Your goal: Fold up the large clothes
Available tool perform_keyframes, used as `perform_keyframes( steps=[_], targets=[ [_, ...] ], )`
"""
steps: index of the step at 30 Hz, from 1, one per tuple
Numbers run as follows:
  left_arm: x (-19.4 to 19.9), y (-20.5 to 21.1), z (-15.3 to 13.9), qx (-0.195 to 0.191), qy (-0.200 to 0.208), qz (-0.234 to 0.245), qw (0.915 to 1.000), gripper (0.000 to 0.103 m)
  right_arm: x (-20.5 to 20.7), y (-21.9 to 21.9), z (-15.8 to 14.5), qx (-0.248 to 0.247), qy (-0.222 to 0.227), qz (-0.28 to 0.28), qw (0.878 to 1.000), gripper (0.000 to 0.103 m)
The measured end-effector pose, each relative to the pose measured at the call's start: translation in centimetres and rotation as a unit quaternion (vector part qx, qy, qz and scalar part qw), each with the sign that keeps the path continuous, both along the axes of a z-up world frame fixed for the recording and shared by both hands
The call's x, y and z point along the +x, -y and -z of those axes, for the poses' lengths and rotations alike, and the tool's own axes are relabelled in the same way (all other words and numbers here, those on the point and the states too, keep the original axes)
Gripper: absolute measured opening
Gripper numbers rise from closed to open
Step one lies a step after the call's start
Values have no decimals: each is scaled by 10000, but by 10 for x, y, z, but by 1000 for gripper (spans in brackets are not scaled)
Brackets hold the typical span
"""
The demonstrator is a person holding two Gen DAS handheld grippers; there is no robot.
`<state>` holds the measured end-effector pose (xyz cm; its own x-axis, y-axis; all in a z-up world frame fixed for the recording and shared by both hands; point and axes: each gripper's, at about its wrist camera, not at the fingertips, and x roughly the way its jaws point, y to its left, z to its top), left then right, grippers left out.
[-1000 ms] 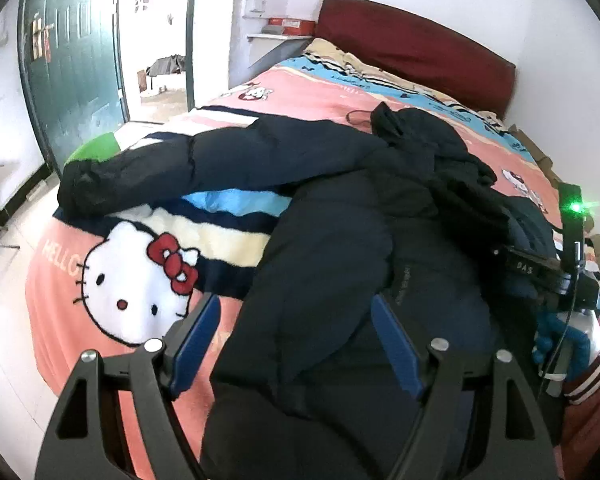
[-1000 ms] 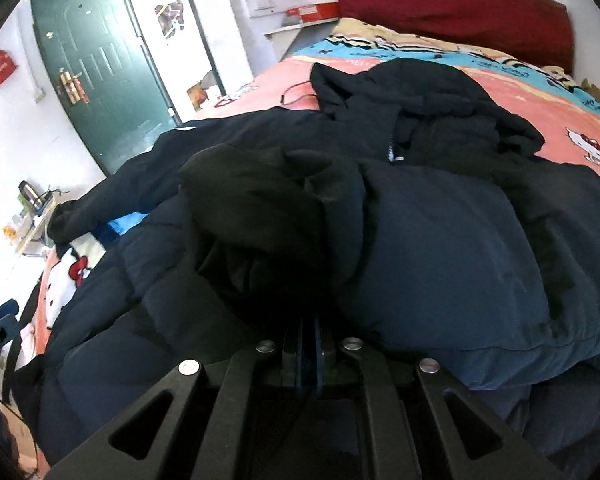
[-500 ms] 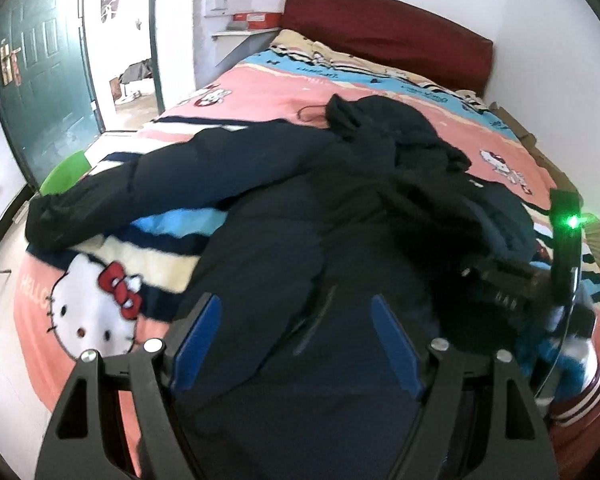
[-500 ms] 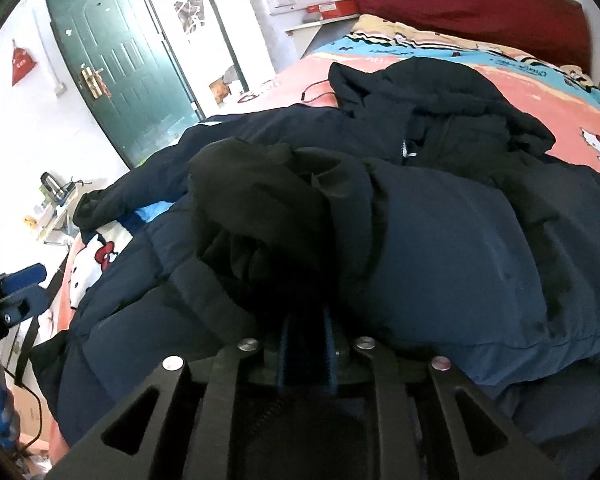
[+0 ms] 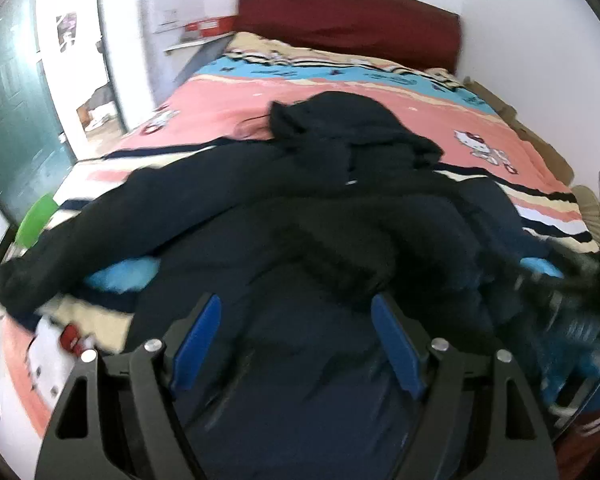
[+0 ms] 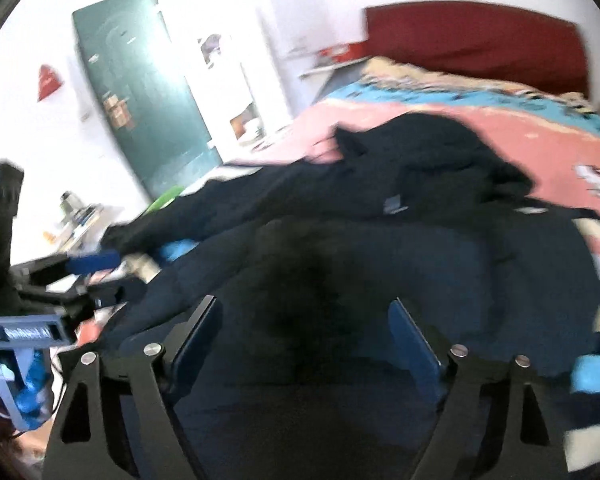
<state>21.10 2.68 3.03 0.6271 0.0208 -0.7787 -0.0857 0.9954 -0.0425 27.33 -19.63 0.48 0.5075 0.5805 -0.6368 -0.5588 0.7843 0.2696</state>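
A large dark navy hooded puffer jacket [image 5: 340,240] lies on the bed, one sleeve stretched out to the left [image 5: 112,232] and the right sleeve folded across its body. It also shows in the right wrist view [image 6: 380,248]. My left gripper [image 5: 296,336] is open and empty just above the jacket's lower part. My right gripper [image 6: 304,340] is open and empty above the folded sleeve. The left gripper shows at the left of the right wrist view [image 6: 92,264]. Both views are motion-blurred.
The bed has a pink, blue and striped Hello Kitty blanket [image 5: 380,96] and a dark red headboard [image 5: 348,24]. A green door [image 6: 140,112] and an open doorway stand to the left. A cluttered small table [image 6: 76,220] is by the bed's left side.
My right gripper was shut on the jacket's sleeve; it has opened, let go and pulled back. My left gripper has swung right over the jacket, still open.
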Motion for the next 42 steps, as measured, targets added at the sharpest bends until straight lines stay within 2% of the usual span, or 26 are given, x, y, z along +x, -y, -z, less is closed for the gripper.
perform_keyframes(
  steps=[2, 5, 7, 11, 16, 18, 22, 27, 29, 31, 34, 37, 39, 42],
  targets=[
    [25, 18, 2, -6, 16, 121, 9999, 77, 20, 29, -7, -165, 90, 431, 9989, 73],
    [69, 43, 9, 48, 38, 172, 9998, 77, 60, 76, -10, -418, 108, 1237, 9914, 69],
    [96, 54, 17, 33, -21, 137, 9999, 77, 81, 94, -8, -553, 113, 1576, 9859, 65],
    [144, 70, 50, 248, -314, 36, 9992, 77, 120, 114, 13, -634, -91, 1991, 9779, 64],
    [163, 69, 102, 457, -752, -52, 9961, 79, 152, 105, 65, -911, -610, 1961, 9744, 62],
    [164, 62, 114, 449, -758, -53, 9961, 79, 157, 95, 88, -1031, -868, 1754, 9752, 64],
    [163, 49, 128, 264, -707, -14, 9971, 79, 162, 88, 113, -984, -1067, 1675, 9751, 65],
    [167, 51, 127, 331, -885, 136, 9954, 79, 167, 88, 127, -1033, -1168, 1712, 9728, 65],
    [165, 41, 115, 72, -980, 243, 9949, 78, 165, 84, 121, -1206, -1141, 1731, 9708, 65],
    [158, 27, 93, -165, -819, 255, 9962, 78, 155, 87, 106, -1246, -1038, 1784, 9705, 65],
    [144, 8, 49, -138, -428, 239, 9987, 78, 136, 90, 76, -1029, -747, 1753, 9763, 65],
    [136, 10, 28, -101, -212, 273, 9994, 78, 121, 89, 50, -772, -541, 1585, 9829, 65],
    [133, 22, 28, -139, -197, 417, 9988, 78, 114, 80, 42, -762, -463, 1452, 9854, 65],
    [125, 44, 54, -199, -443, 591, 9971, 78, 105, 64, 48, -858, -521, 1256, 9870, 65]
  ],
)
